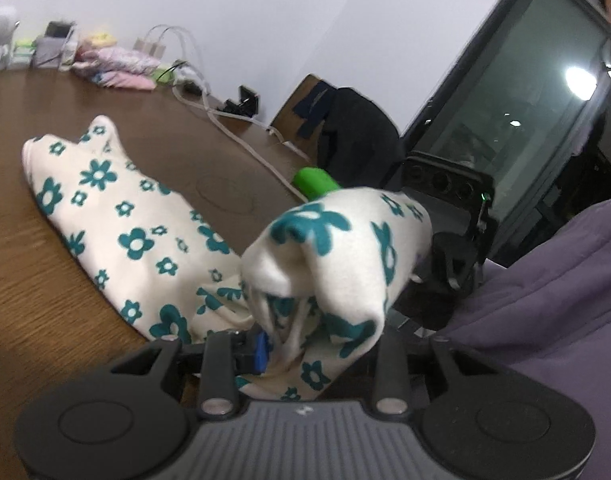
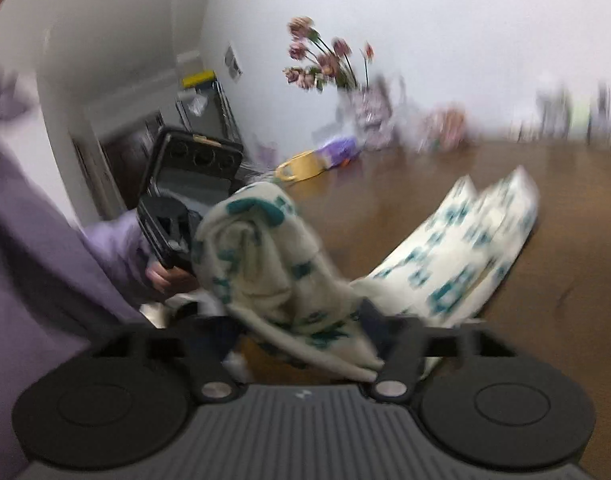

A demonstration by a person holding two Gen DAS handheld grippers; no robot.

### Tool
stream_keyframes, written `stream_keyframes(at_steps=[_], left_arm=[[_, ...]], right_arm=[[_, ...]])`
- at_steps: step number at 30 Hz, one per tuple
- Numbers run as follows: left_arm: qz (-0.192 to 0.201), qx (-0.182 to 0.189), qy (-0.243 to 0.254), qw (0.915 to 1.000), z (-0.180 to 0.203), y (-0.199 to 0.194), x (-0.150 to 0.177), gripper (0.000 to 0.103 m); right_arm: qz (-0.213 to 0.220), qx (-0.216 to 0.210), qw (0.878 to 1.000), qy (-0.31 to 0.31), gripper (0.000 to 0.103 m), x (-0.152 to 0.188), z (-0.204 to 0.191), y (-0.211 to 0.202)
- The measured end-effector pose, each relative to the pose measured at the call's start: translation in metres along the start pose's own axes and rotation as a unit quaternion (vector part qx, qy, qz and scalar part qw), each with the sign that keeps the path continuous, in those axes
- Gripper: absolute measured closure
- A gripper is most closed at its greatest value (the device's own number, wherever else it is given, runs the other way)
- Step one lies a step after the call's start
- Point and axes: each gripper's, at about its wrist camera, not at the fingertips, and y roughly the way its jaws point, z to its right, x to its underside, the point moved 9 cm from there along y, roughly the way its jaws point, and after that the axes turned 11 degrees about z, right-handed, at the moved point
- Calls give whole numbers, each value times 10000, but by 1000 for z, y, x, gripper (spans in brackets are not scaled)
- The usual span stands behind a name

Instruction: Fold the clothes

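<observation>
A cream garment with teal flowers (image 1: 117,216) lies stretched across the brown wooden table (image 1: 33,300). Its near end is bunched and lifted off the wood (image 1: 337,248). My left gripper (image 1: 301,344) is shut on the lower folds; a blue pad (image 1: 261,354) shows beside the cloth. The right gripper's green fingertip (image 1: 315,182) pokes out above the raised bunch. In the blurred right wrist view, my right gripper (image 2: 305,332) has the bunched cloth (image 2: 265,264) between its fingers and looks shut on it. A hand (image 2: 165,276) holds the left gripper's black housing (image 2: 193,184) behind the bunch.
Folded pink clothes (image 1: 113,66) and white cables (image 1: 225,120) sit along the table's far edge by the wall. A chair draped with dark clothing (image 1: 345,128) stands before a dark window (image 1: 525,100). A person's purple sleeve (image 1: 545,300) fills the right. Flowers (image 2: 325,60) and a yellow object (image 2: 301,166) stand at the back.
</observation>
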Motion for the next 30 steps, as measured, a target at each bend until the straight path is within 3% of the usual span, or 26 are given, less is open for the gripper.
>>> stream_keyframes(at_steps=[1,3,5,9,13,16,23,25,28,30], left_arm=[[47,-63,-100,9999,-4,0,-2,65],[218,-299,-162,9992,-13,-2,-10,46],[374,-593,5,9975,-18,-4,-17,36],[680,-838,-72,9941,-30,-9,-30,30],[961,-1161,-465,9875,-53,-11,-41,30],[1111,-1205,-590,9847,-58,-19,-42,31],[1835,-1329,-560,9724,-48,-45,-69,25],[1789,-1462,-354,9723,-41,-34,-73,25],[1393,-1951,68,9708,-39,-3,-68,30],[1025,-2234,146,9692,-44,17,-59,43]], right_arm=[[41,-23,9989,471,66,-2,8,1],[170,38,9927,1196,69,-6,24,3],[259,88,9844,1740,71,-10,38,6],[372,410,9716,2303,71,-15,61,15],[429,839,9572,2738,71,-20,85,23],[214,1141,9525,2815,73,-13,92,28],[3,1304,9551,2660,74,0,84,31],[-7,1337,9528,2724,74,4,85,31],[-22,1403,9560,2577,74,6,82,28],[-37,1495,9603,2354,72,5,77,27]])
